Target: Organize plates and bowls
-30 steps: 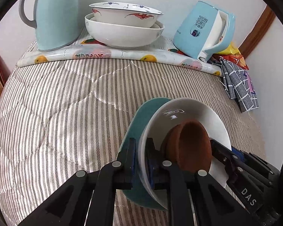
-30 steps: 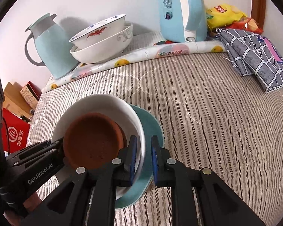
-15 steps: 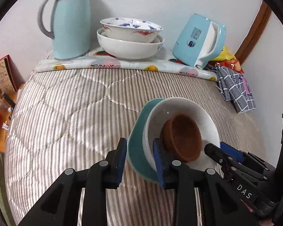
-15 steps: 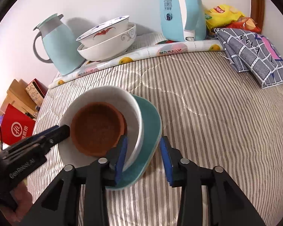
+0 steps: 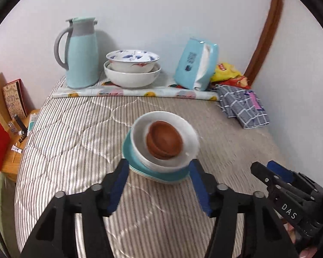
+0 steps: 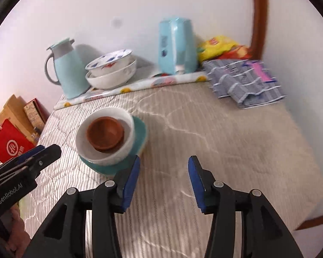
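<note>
Reading "DAS" on right claw [image 5: 271, 169], "GenRobot.AI" on left claw [image 6: 44, 150]

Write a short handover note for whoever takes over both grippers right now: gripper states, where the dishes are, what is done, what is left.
Left gripper: jaws opening, nothing clamped.
Right gripper: jaws opening, empty.
Brown bowl sits in white bowl on teal plate, resting free on the striped quilt.
Patterned bowl is nested in plain white bowl by the wall.
Done: both stacks.
Left: possibly moving the near stack beside the far one.
</note>
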### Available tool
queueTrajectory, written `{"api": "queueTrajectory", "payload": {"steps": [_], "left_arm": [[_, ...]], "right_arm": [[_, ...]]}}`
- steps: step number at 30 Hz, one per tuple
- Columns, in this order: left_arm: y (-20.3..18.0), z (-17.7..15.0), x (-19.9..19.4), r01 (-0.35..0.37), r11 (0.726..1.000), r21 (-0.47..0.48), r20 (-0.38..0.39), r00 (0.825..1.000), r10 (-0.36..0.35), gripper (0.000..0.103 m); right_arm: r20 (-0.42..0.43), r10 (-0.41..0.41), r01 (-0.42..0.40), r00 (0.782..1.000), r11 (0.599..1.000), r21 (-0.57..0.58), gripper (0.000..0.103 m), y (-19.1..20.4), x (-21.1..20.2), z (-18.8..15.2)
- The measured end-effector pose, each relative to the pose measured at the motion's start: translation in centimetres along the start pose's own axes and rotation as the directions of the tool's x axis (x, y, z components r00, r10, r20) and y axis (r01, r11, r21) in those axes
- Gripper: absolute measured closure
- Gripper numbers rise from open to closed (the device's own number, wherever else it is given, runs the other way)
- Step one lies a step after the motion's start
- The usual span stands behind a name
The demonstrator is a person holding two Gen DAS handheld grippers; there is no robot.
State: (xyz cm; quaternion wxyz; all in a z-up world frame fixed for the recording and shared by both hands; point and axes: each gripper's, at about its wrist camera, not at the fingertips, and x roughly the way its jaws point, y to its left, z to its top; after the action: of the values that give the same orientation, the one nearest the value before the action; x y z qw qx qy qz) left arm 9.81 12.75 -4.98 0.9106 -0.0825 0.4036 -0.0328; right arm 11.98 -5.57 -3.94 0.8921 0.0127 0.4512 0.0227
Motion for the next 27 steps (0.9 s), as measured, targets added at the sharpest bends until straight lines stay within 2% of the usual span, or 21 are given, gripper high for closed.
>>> {"api": "queueTrajectory", "payload": {"steps": [2,3,6,10,12,13,22,27], "left_arm": [[-1.0,-0.7,-1.0,-0.014,1.0,0.014,0.013,1.0,0.014,0.044],[-1.5,-1.1,-1.5,-0.02,1.0,0.015,0.02,1.0,0.019,0.042],[-2.5,-2.1,-2.6,-0.006,1.0,0.011,0.025,1.0,0.006,0.034],[-3.7,-3.4,-4.1,-0.02,1.0,0.015,0.051,0.999,0.019,0.031],[-4.1,-4.0,-4.8,-0.033,0.999,0.013,0.065,0.997,0.032,0.02],[-4.3,-4.4,-5.2,-0.04,0.999,0.011,0.072,0.997,0.039,0.018],[-5.9,-6.2,-7.7,-0.09,0.995,0.033,0.108,0.99,0.086,0.017],[-6.5,-6.5,-8.3,-0.103,0.993,0.055,0.113,0.989,0.096,0.016]], "right_arm": [[0.023,-0.019,0.018,1.0,1.0,0.021,0.055,-1.0,-1.8,-0.6],[0.033,-0.01,0.009,0.999,0.999,0.032,0.052,-1.5,-2.6,-0.9],[0.059,-0.006,0.002,0.998,0.999,0.052,0.034,-2.7,-4.8,-1.7],[0.11,-0.043,0.037,0.993,0.998,0.05,0.014,-3.8,-7.3,-3.0],[0.122,-0.048,0.043,0.991,0.998,0.043,0.012,-4.3,-8.1,-3.6],[0.124,-0.053,0.048,0.991,0.998,0.041,0.01,-4.5,-8.4,-3.9],[0.13,-0.066,0.058,0.989,0.997,0.057,0.009,-6.0,-10.3,-5.7],[0.163,-0.072,0.06,0.984,0.995,0.074,0.009,-6.5,-11.6,-6.2]]}}
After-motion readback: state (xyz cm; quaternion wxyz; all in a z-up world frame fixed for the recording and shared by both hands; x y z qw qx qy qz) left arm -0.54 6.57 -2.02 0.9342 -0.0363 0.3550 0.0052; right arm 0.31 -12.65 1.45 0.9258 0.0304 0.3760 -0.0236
